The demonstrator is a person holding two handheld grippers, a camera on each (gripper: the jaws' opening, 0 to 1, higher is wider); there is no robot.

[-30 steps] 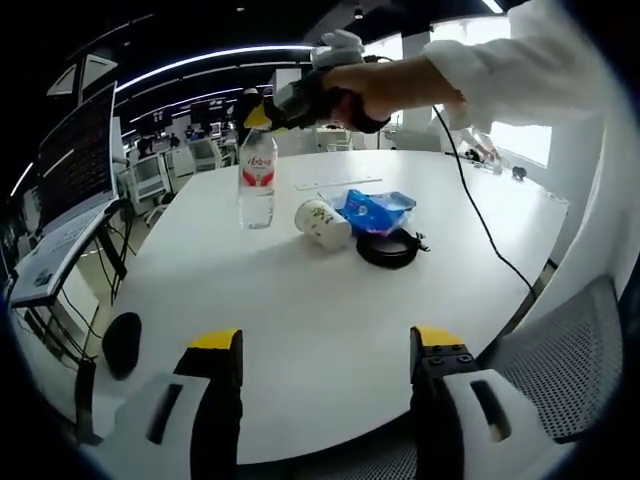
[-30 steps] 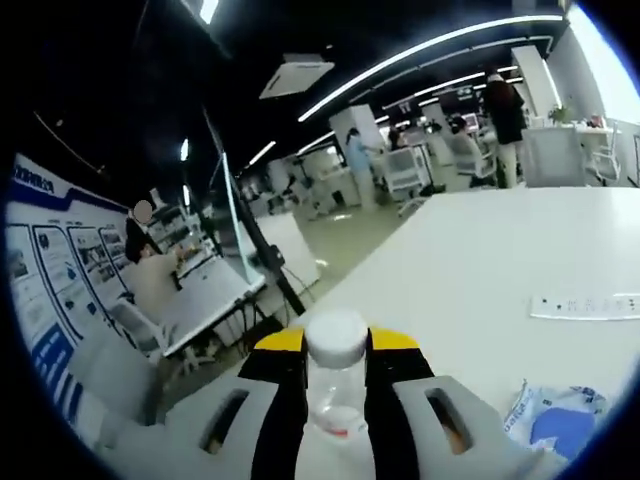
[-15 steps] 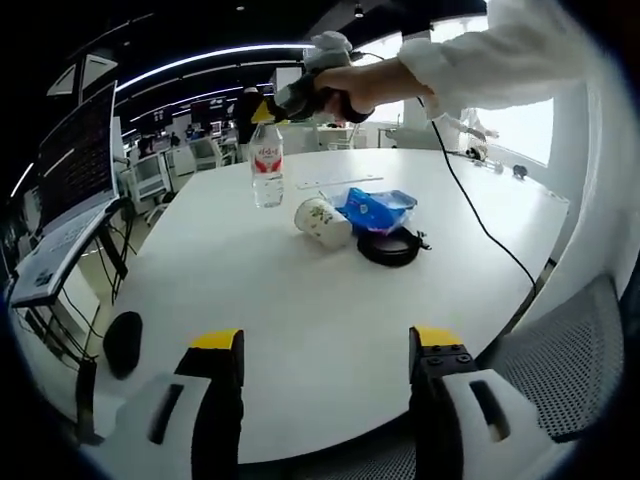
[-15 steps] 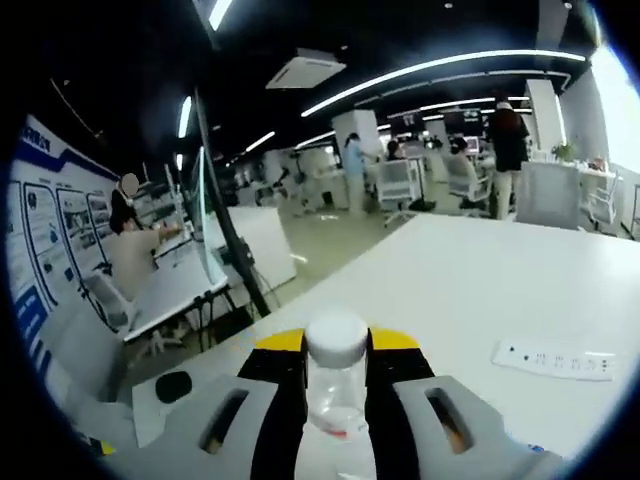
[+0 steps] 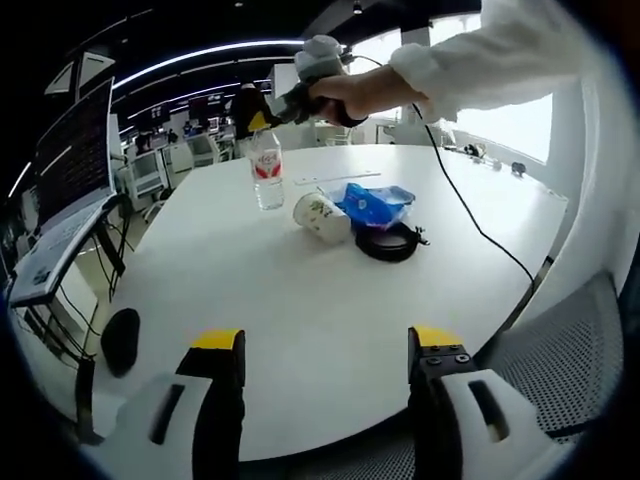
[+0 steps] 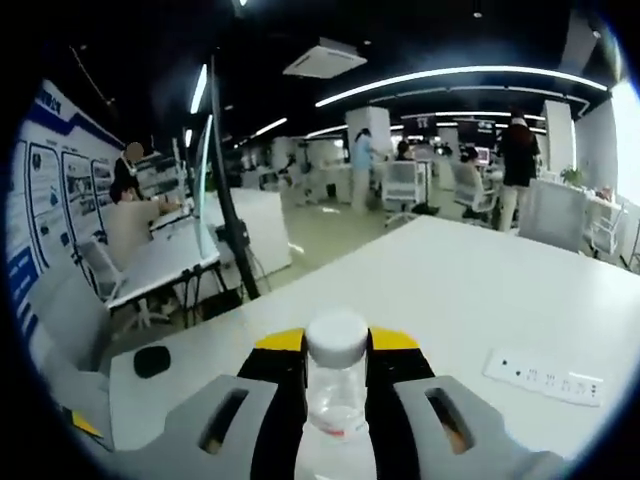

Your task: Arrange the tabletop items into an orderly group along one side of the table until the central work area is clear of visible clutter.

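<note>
— While the right claw [image 6: 335, 395] clamps the water bottle [image 5: 266, 170] near the tabletop's [image 5: 300, 300] far edge, what's inside?
— Clear, contents unclear; red label unreadable. Paper cup [image 5: 322, 218] lies tipped mid-tabletop. Left claw [image 5: 325, 350] gapes empty.

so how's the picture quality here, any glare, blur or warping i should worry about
Left gripper view: the windows behind the sleeve are blown out white, and fisheye bends the table edge into a curve; the bottle and cup stay sharp. Right gripper view: the ceiling light strips bow into arcs, the far right edge is washed out, and the bottle between the right claw jaws looks slightly soft up close.
</note>
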